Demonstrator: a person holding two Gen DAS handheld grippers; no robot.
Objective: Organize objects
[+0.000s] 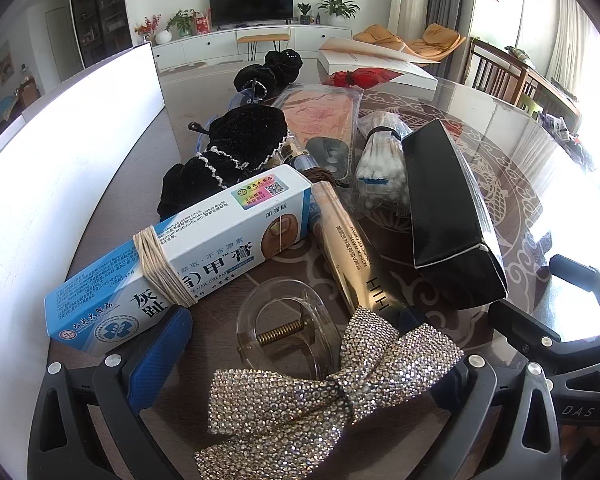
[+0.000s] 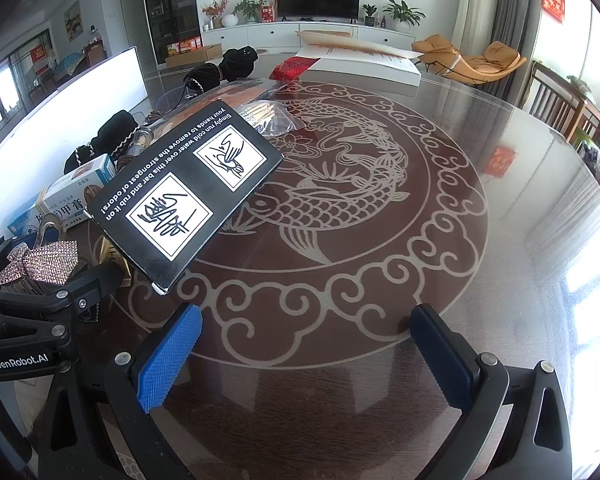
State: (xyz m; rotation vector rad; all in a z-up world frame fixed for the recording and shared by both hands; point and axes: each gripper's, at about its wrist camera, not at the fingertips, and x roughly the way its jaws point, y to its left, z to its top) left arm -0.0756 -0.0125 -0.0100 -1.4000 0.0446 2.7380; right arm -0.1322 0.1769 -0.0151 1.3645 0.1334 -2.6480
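Observation:
In the left wrist view a rhinestone bow hair clip (image 1: 324, 392) with a clear claw (image 1: 288, 332) lies between the fingers of my left gripper (image 1: 296, 352). The jaws stand wide; whether they grip the clip I cannot tell. Ahead lie a blue-white nail cream box (image 1: 188, 248) bound with string, a gold tube (image 1: 352, 248), a black box (image 1: 448, 216), a cotton swab bag (image 1: 380, 168) and black velvet scrunchies (image 1: 236, 148). My right gripper (image 2: 304, 352) is open and empty above the glass table (image 2: 420, 260). The black box (image 2: 188, 196) lies just ahead-left of it.
A white box wall (image 1: 60, 168) stands along the left. A flat white box (image 1: 372, 64) and a red packet (image 1: 356, 76) lie at the far side. An orange packet (image 1: 320, 112) lies mid-pile. Wooden chairs (image 2: 568, 108) stand at the right.

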